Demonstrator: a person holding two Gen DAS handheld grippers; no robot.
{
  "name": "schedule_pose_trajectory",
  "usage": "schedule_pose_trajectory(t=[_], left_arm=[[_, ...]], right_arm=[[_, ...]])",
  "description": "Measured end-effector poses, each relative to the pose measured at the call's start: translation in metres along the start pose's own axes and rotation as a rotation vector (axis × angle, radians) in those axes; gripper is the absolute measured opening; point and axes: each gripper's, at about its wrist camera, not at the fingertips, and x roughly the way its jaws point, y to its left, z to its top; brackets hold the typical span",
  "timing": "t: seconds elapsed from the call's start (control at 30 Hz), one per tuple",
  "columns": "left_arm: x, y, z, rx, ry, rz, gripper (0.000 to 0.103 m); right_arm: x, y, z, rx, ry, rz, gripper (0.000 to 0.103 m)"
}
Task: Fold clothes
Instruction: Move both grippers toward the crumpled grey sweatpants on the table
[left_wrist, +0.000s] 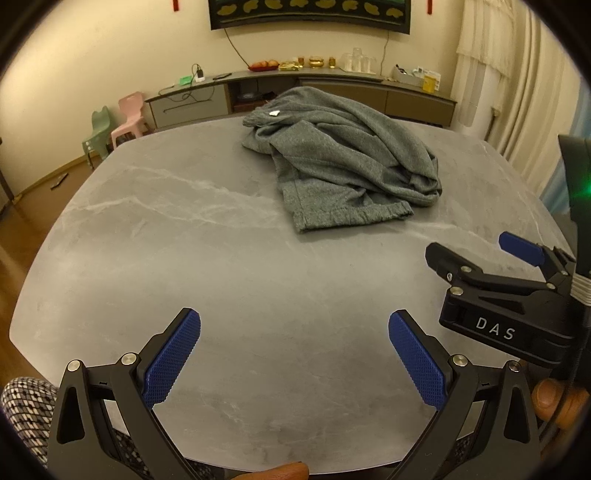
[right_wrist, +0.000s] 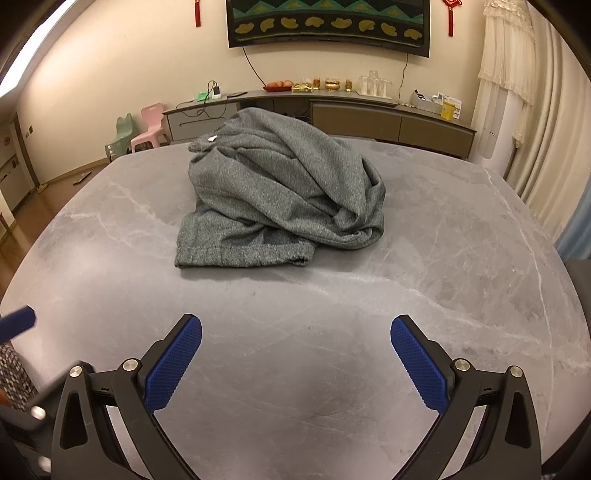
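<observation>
Grey garment lies crumpled far on the table; left gripper and right gripper hover near, level, jaws spread, empty.

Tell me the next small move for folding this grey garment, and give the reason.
Probably bring both open grippers forward to the grey garment and take its near hemmed edge. It lies crumpled on the table, untouched, while the left hand-held gripper and right hand-held gripper hover short of it.

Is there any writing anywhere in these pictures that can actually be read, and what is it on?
"DAS": white letters on the black body of the right gripper, seen from the left wrist camera.
White tag on the grey garment: too small to read.
Boxes on the sideboard: print too blurred to read.
Nothing else is legible.
</observation>
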Motion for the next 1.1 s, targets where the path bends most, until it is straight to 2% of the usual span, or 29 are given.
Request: schedule_pose_trajectory(t=[0.57, 0.7, 0.83, 0.97, 1.03, 1.1], left_arm=[[0.011, -0.011, 0.003, 0.064, 0.058, 0.051, 0.102], [0.019, -0.007, 0.001, 0.050, 0.078, 0.061, 0.102], [0.030, 0.000, 0.000, -0.007, 0.100, 0.029, 0.102], [0.042, -0.003, -0.006, 0.033, 0.145, 0.046, 0.102], [0.042, -0.002, -0.006, 0.021, 0.160, 0.022, 0.101], [0.040, -0.004, -0.004, 0.035, 0.154, 0.018, 0.096]], right_arm=[[-0.006, -0.005, 0.002, 0.016, -0.013, 0.022, 0.103], [-0.007, -0.006, 0.003, 0.017, -0.018, 0.026, 0.103], [-0.007, -0.005, 0.002, 0.017, -0.018, 0.026, 0.103], [-0.008, -0.005, 0.002, 0.014, -0.024, 0.027, 0.103], [-0.008, -0.005, 0.002, 0.009, -0.027, 0.028, 0.103], [-0.007, -0.006, 0.001, 0.011, -0.023, 0.036, 0.100]])
